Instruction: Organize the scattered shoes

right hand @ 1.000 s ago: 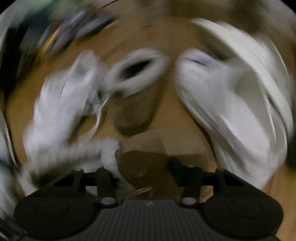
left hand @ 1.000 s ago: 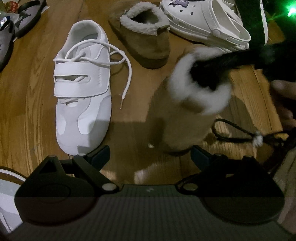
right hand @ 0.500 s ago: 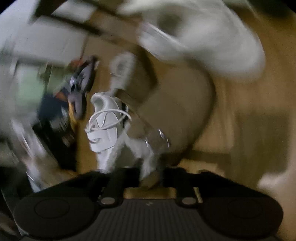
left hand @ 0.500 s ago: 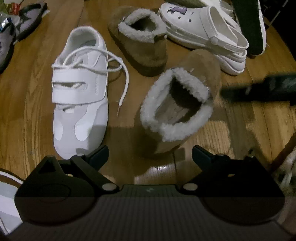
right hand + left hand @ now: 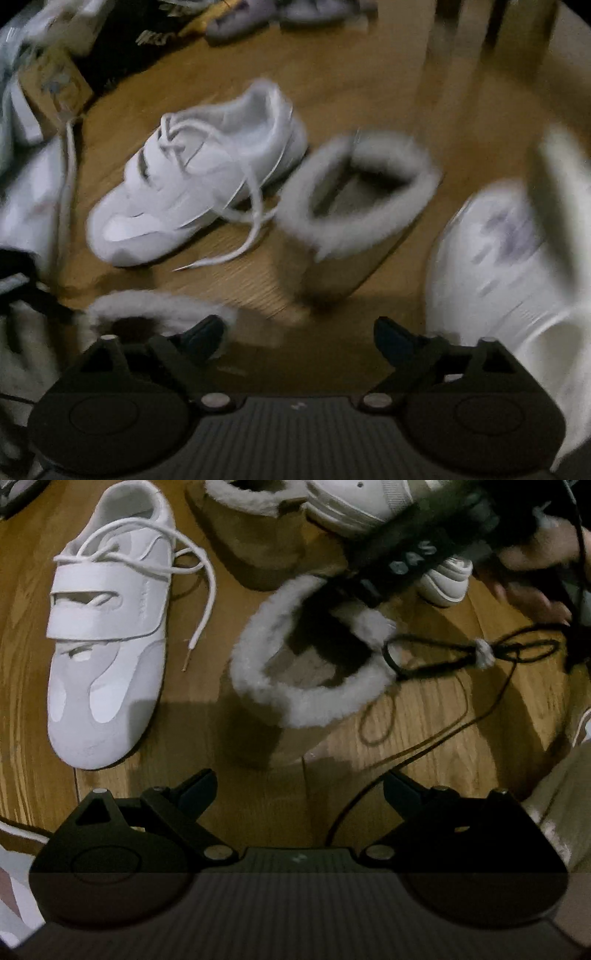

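— Tan slipper (image 5: 306, 686), fleece-lined, sits on the wood floor (image 5: 424, 731) beside the white sneaker (image 5: 107, 642). Your claws?

— My right gripper (image 5: 299, 339) is spreading its jaws, nothing between them. My left gripper (image 5: 299, 786) hangs wide and empty, just short of that slipper.

— And its mate (image 5: 255, 520)?

— Beyond it, near the white clog (image 5: 495, 266).

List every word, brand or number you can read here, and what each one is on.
"BAS": white letters on the dark bar of the right claw's body, cut off, maybe part of a longer word.
White lettering on the black item: too blurred to read.
Print on the white clog: blurred, unreadable.
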